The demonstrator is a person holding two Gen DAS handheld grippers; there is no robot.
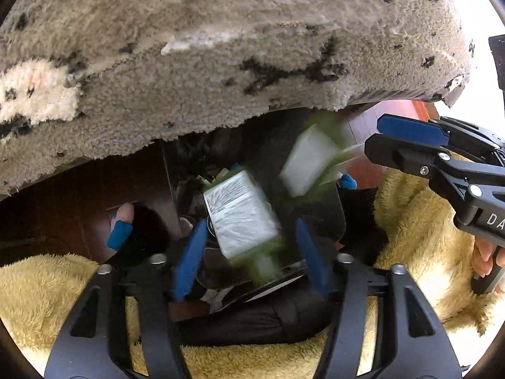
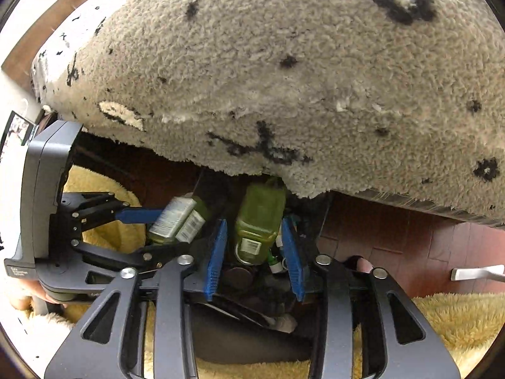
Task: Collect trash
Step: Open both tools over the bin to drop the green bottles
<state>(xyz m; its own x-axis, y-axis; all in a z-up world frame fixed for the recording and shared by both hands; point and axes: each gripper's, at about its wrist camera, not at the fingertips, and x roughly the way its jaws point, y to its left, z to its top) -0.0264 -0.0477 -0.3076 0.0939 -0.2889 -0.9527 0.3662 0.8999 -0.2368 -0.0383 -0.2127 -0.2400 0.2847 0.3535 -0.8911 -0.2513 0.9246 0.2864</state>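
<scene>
Both bottles look to be at the drop-off step of the trash collection, over a dark bag whose mouth fills the lower centre of each view. In the left wrist view the left hand-held gripper has its blue pads spread, and the labelled green bottle sits blurred between them without either pad clearly pressing on it, so it reads as released and falling. A second bottle shows blurred just above and to the right, near the right hand-held gripper that enters from the right edge. In the right wrist view that right hand-held gripper brackets the second bottle with small gaps at both pads, so it too appears let go; the first bottle lies to its left, beside the left hand-held gripper. Older trash seems to lie in the bag below, though it is too dark to name. My judgement is that the next move needs both tools lifted straight away from the opening. The shaggy grey rug overhangs the whole upper frame, its ragged edge just above the bottles, and yellow fleece crowds the lower corners, leaving little room sideways.
</scene>
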